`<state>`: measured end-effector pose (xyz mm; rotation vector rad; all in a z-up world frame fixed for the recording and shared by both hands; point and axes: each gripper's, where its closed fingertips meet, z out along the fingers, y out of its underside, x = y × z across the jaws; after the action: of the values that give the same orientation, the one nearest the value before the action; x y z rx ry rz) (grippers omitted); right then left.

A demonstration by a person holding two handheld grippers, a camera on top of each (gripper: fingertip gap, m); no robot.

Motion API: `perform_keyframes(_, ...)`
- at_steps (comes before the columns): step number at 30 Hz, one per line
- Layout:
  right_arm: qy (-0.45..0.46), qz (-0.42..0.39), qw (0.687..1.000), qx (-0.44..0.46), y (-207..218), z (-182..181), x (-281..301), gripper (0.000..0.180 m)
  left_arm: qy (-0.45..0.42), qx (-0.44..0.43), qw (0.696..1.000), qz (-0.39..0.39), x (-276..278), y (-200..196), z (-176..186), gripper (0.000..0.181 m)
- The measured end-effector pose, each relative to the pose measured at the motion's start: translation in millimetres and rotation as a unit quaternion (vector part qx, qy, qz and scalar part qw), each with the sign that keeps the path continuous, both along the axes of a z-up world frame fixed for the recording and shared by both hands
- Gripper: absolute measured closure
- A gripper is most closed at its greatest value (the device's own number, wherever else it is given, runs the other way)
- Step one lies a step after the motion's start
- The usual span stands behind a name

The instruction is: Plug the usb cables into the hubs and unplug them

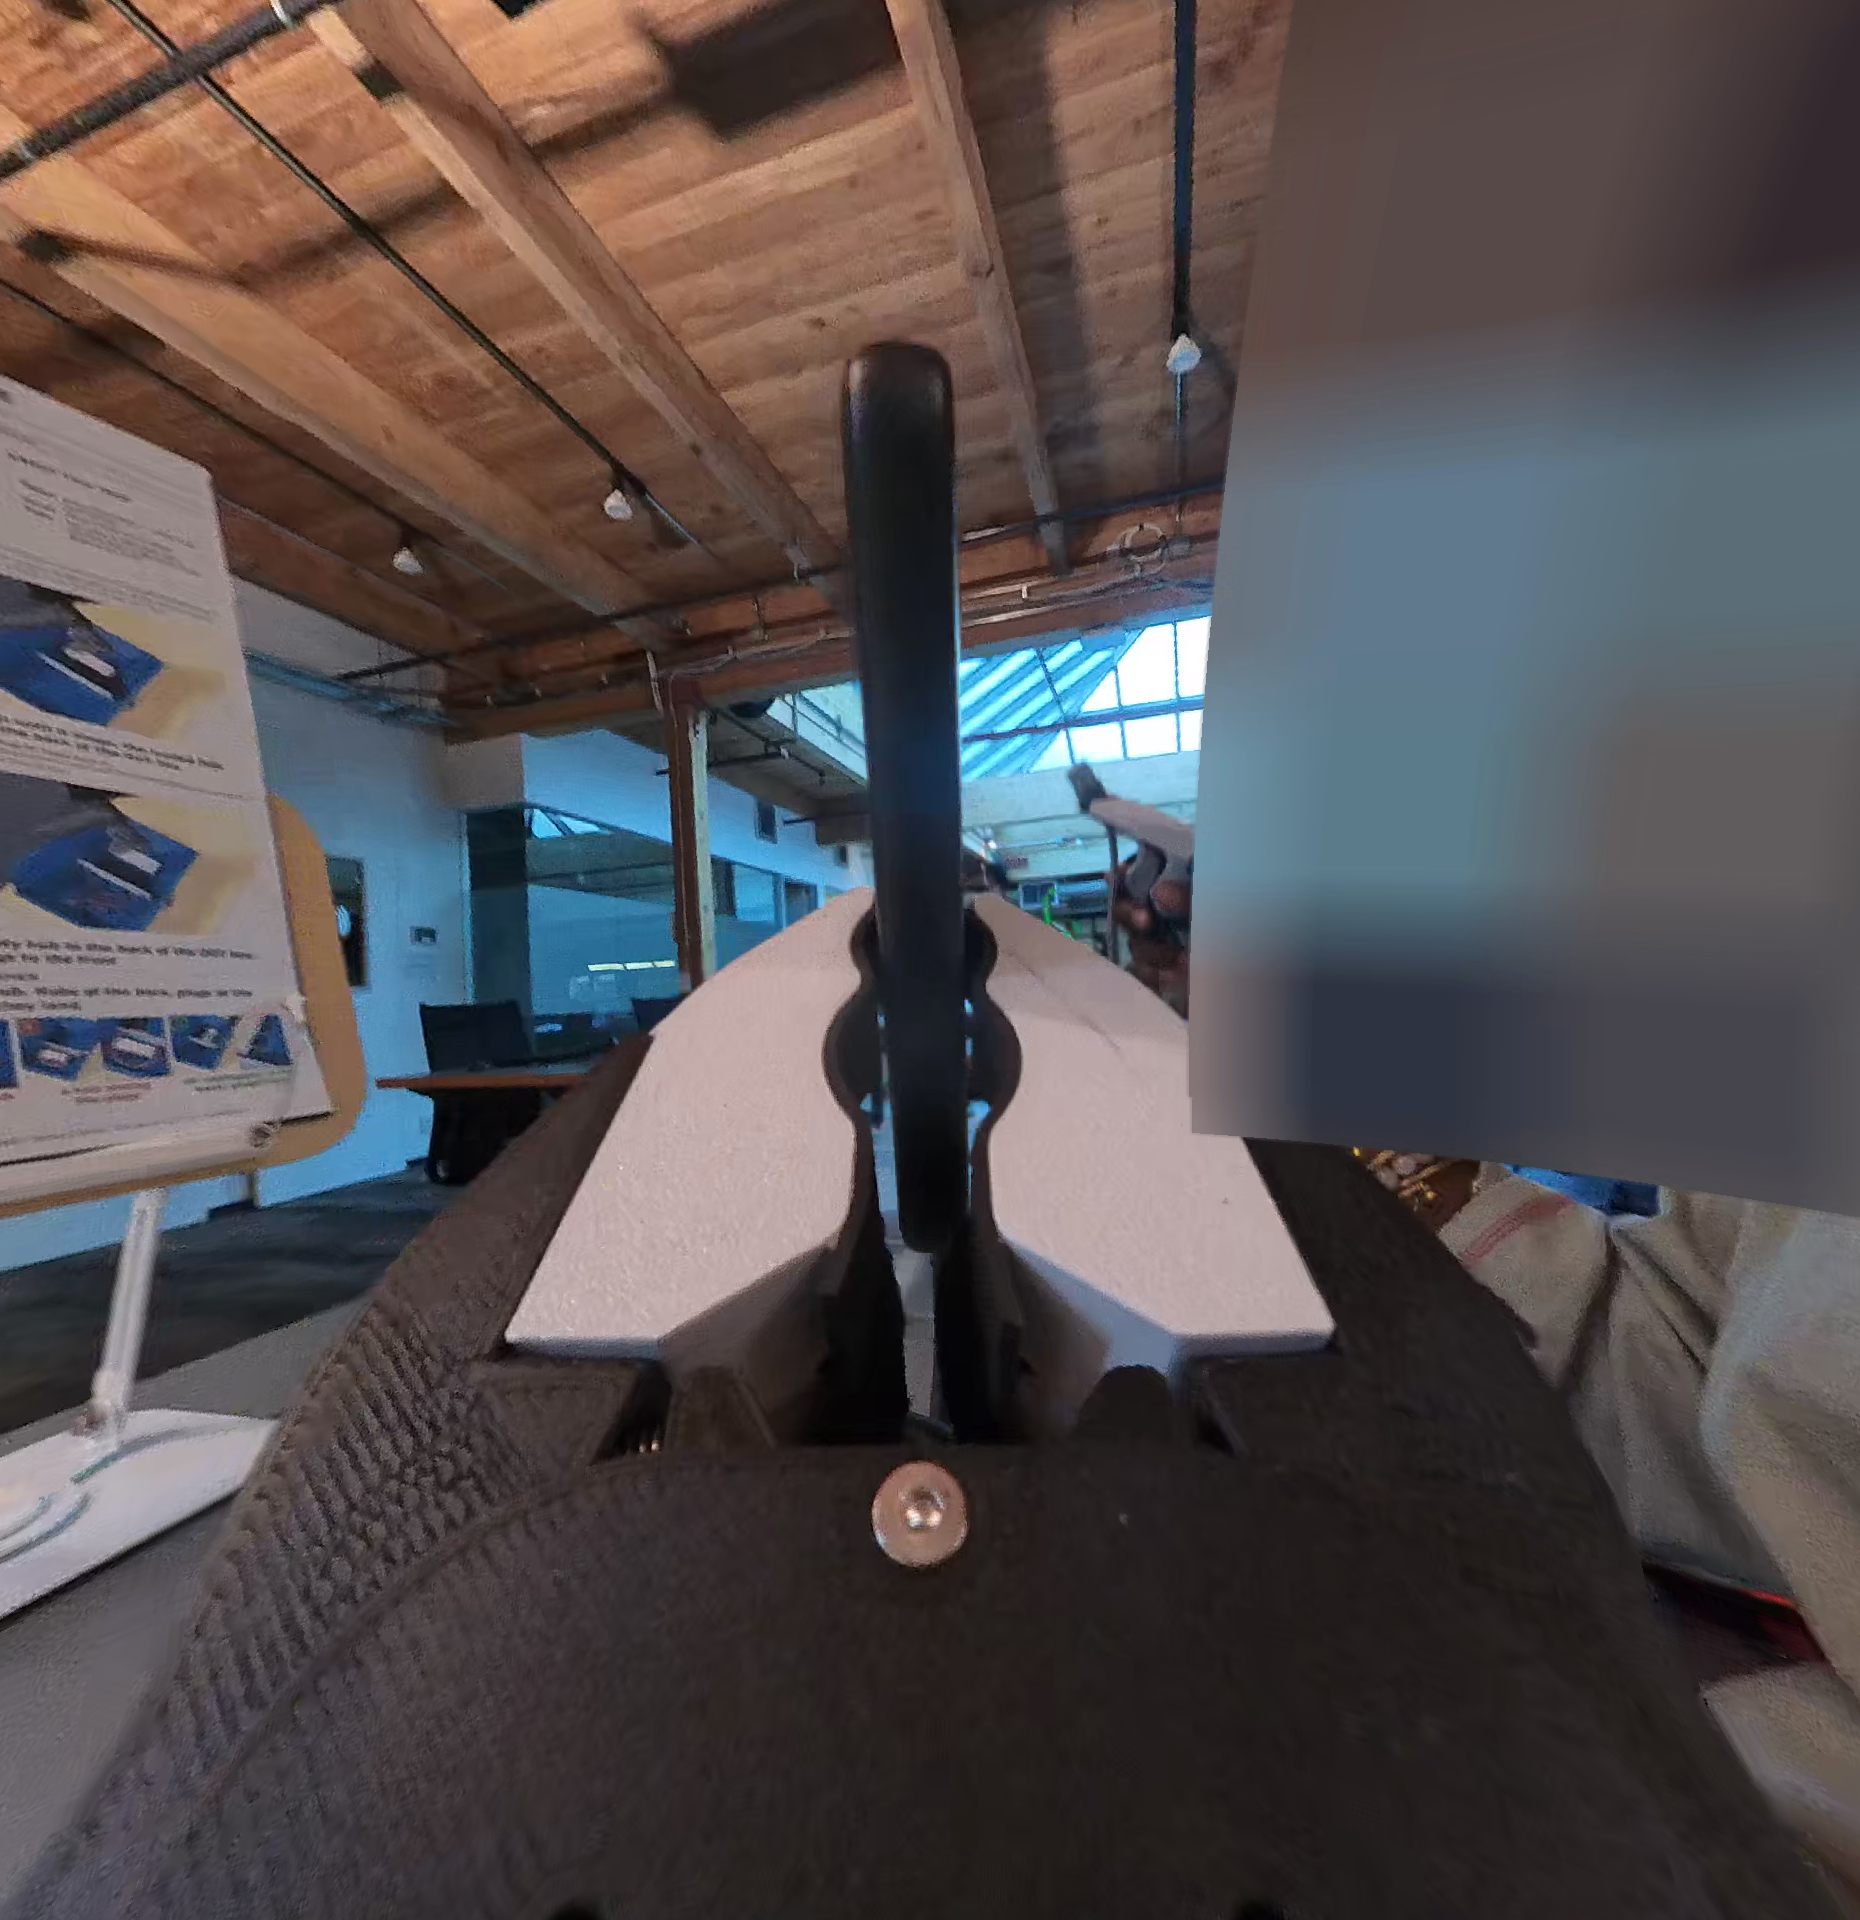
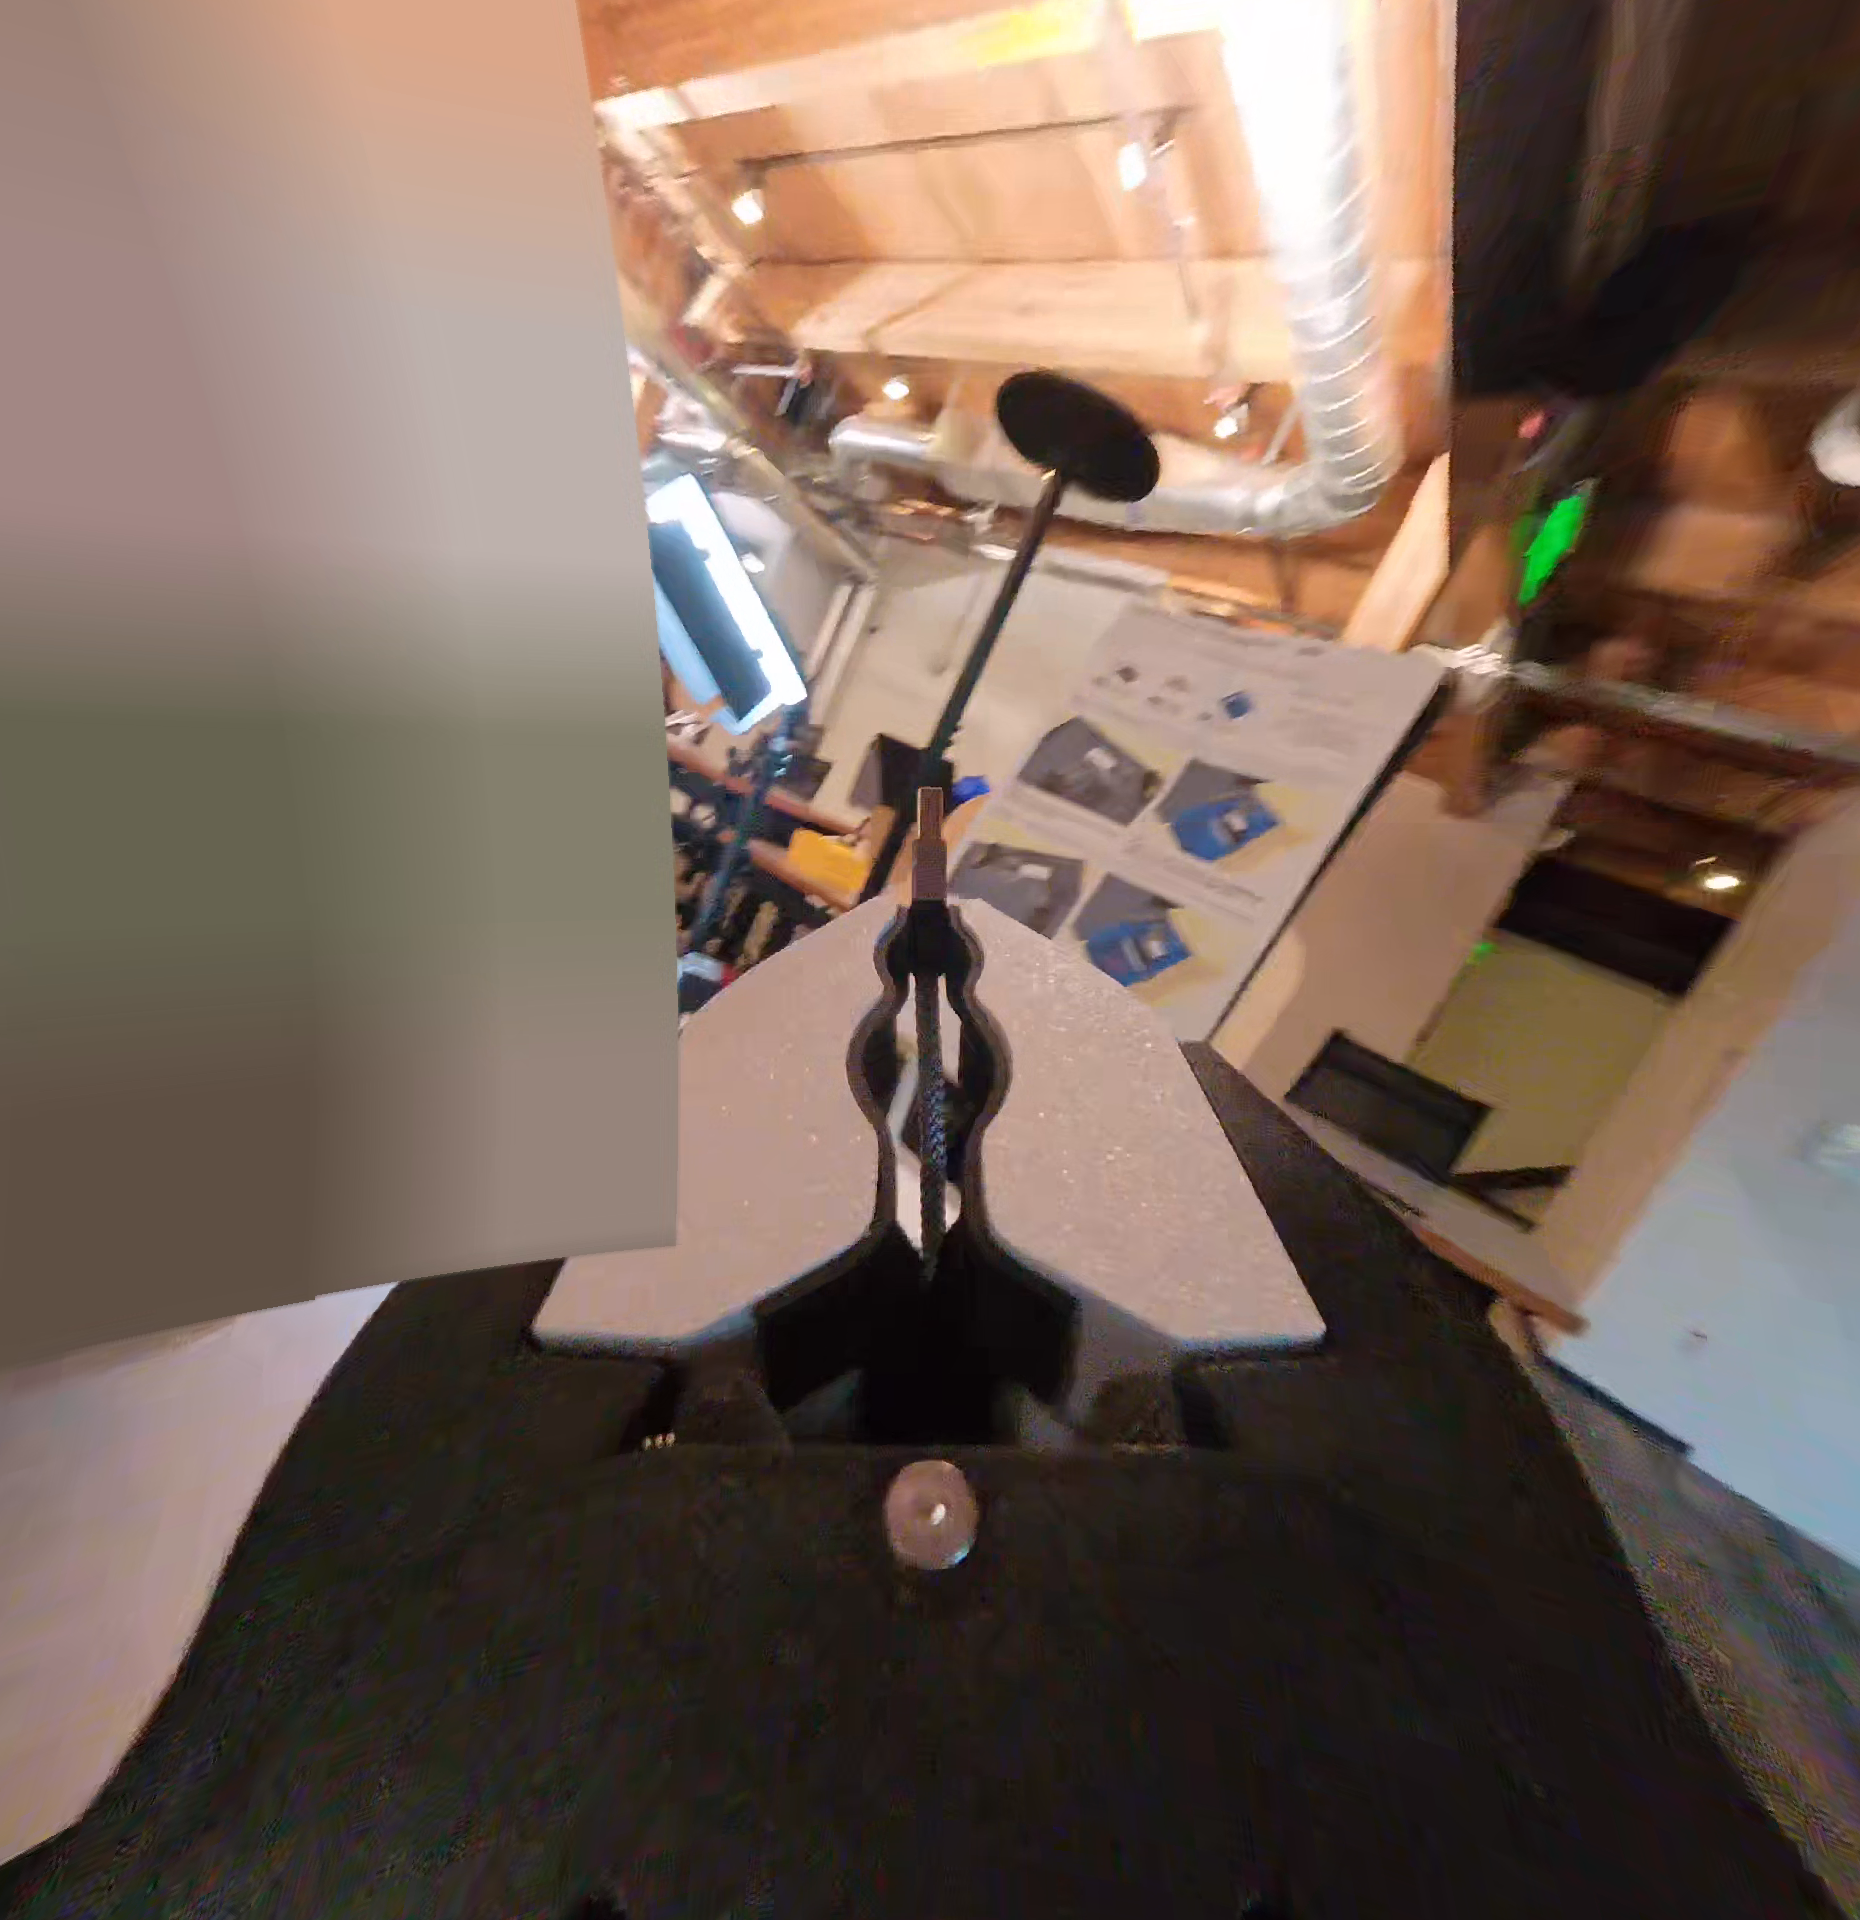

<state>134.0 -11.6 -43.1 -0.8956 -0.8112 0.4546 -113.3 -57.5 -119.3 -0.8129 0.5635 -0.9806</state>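
Note:
My left gripper [image 1: 921, 920] is shut on a slim black USB hub [image 1: 900, 665]. The hub stands edge-on between the white fingers [image 1: 728, 1091] and sticks up well past the tips toward the wooden ceiling. My right gripper [image 2: 928, 920] is shut on a USB cable: the black braided cord [image 2: 931, 1132] runs between the fingers and the silver metal plug [image 2: 930, 842] juts out past the tips. Both grippers are raised and tilted upward. The hub's ports are not visible.
An instruction board on a clear stand [image 1: 126, 790] is at the left on the grey table [image 1: 53, 1704]. A similar board [image 2: 1196, 821] is ahead and right of the plug. A person's light sleeve [image 1: 1684, 1382] is at the right. A black disc on a thin pole [image 2: 1077, 436] stands behind.

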Motion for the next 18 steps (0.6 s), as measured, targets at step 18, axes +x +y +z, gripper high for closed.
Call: perform_keyframes(18,0.159,-0.229,0.944,0.176,-30,46,122,0.174,0.05,-0.008,0.999,0.01,20,3,-11,0.168)
